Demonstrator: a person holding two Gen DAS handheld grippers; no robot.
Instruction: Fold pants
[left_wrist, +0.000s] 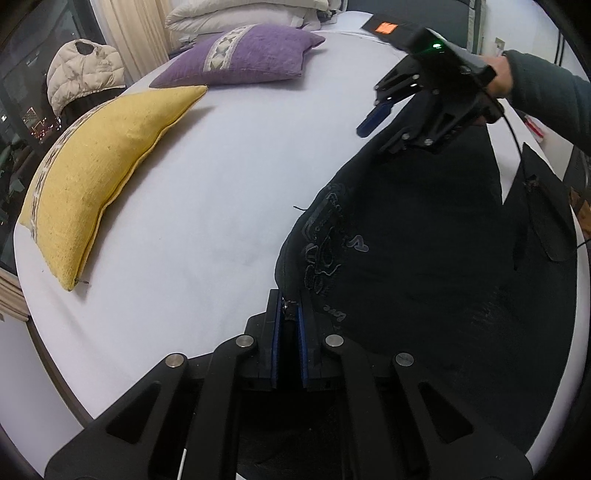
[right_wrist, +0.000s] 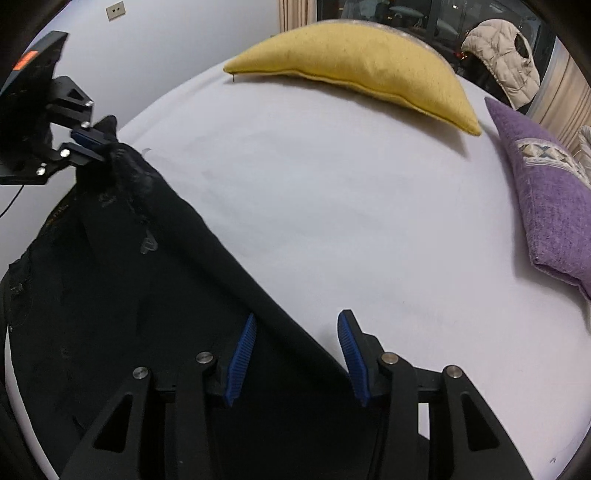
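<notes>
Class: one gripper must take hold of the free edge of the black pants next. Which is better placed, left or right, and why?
Right. The right gripper is open with the pants edge lying between its fingers, unpinched. The left gripper is already shut on the pants' corner.

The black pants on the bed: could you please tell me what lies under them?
The white bed sheet shows around the black pants, so they rest on it. Anything beneath them is covered.

Both grippers are matte black, angular linkage frames studded with round silver screws, ending in ribbed blue pads (right_wrist: 242, 360). The right gripper (left_wrist: 384, 114) carries a green light, an orange label and a thin black cable. The sleeve (left_wrist: 546, 92) looks like dark grey-green fleece, perhaps ribbed
</notes>
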